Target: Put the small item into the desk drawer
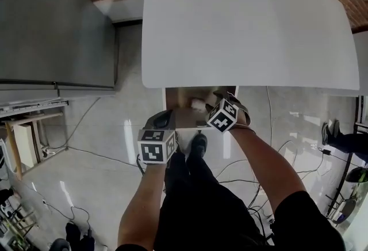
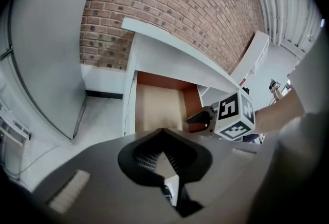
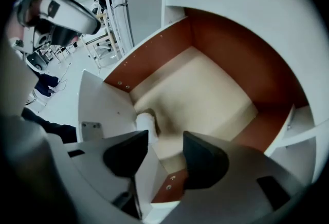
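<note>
We see the drawer (image 1: 180, 98), mid-frame, holding one white item (image 1: 198, 104). Our right gripper (image 3: 165, 150) hangs over it, fingers apart and empty. Our left gripper (image 2: 164, 152) has its fingers together.

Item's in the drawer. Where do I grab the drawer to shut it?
Take the top edge of the white front panel from above, one jaw inside and one outside. It is a thin upright board, and no handle is in view. Grip away from the white item, which lies close to the panel's inner face.
</note>
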Available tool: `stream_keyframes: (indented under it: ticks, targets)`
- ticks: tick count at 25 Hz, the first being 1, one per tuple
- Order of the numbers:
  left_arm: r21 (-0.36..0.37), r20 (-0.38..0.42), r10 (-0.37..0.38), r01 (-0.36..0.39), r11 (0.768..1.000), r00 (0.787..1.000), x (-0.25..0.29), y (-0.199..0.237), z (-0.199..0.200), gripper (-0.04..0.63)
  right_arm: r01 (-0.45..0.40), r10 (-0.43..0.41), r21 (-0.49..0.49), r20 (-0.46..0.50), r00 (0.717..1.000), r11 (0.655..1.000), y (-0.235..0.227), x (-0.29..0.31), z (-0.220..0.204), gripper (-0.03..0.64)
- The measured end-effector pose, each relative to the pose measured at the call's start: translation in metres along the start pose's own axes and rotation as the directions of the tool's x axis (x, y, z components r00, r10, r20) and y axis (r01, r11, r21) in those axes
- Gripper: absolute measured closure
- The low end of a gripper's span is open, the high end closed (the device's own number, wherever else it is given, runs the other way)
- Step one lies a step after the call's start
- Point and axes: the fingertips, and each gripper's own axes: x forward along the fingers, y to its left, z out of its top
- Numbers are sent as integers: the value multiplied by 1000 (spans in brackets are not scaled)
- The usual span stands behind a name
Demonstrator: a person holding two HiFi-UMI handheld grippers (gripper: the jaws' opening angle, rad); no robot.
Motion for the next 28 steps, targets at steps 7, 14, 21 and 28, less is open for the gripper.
stream_keyframes:
  ticks: [7, 14, 21, 28]
  targets:
    - [43, -30, 21, -19, 999, 999, -46, -13, 8, 584, -14, 9, 66, 71, 997, 998, 16, -68, 0, 429]
    - [52, 30, 20, -21, 998, 999, -80, -43, 47, 584, -14, -19, 167, 191, 981, 986, 12, -139, 1, 430]
    - [88, 50, 27, -32, 996, 998, -117, -57, 67, 584, -48, -29, 287, 259, 966, 957, 27, -185, 1, 446]
    - [116, 122, 47, -61, 991, 991, -157, -71, 102, 584, -82, -67, 368, 374, 925, 926, 22, -234, 13, 458]
